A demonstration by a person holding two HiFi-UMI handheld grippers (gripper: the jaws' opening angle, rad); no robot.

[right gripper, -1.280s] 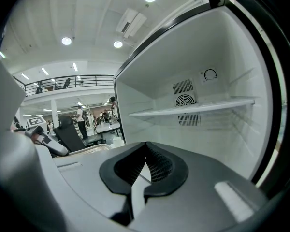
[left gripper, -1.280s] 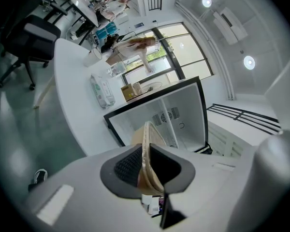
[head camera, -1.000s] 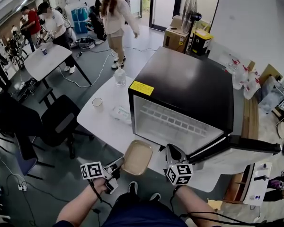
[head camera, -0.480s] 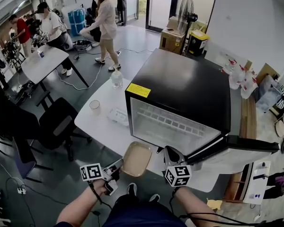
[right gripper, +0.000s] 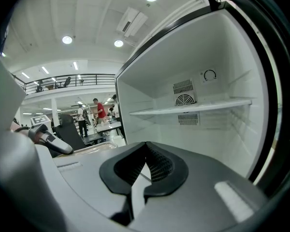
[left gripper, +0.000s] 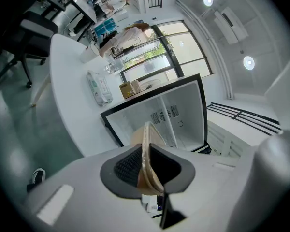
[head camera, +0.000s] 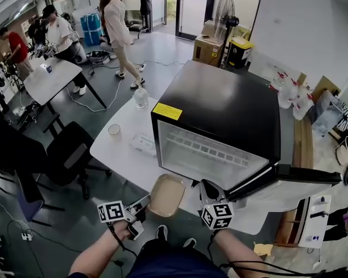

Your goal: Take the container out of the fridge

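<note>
A: The left gripper (head camera: 140, 207) pinches the container (head camera: 168, 194) by its rim, over the desk's (head camera: 119, 152) near edge.

B: A rim pinch like that could tip and slip. The right gripper (head camera: 205, 186) is closed and empty, by the open fridge (head camera: 220, 114).

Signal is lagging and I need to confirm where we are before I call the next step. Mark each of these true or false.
1. The left gripper is clamped on the rim of the container. True.
2. The container sits on a shelf inside the fridge. False: it is held outside, in front of the open fridge.
3. The fridge door is closed. False: it stands open, swung out to the right.
4. The right gripper holds nothing. True: its jaws are together and empty.
5. A bottle stands on the white table beside the fridge. True.
</note>
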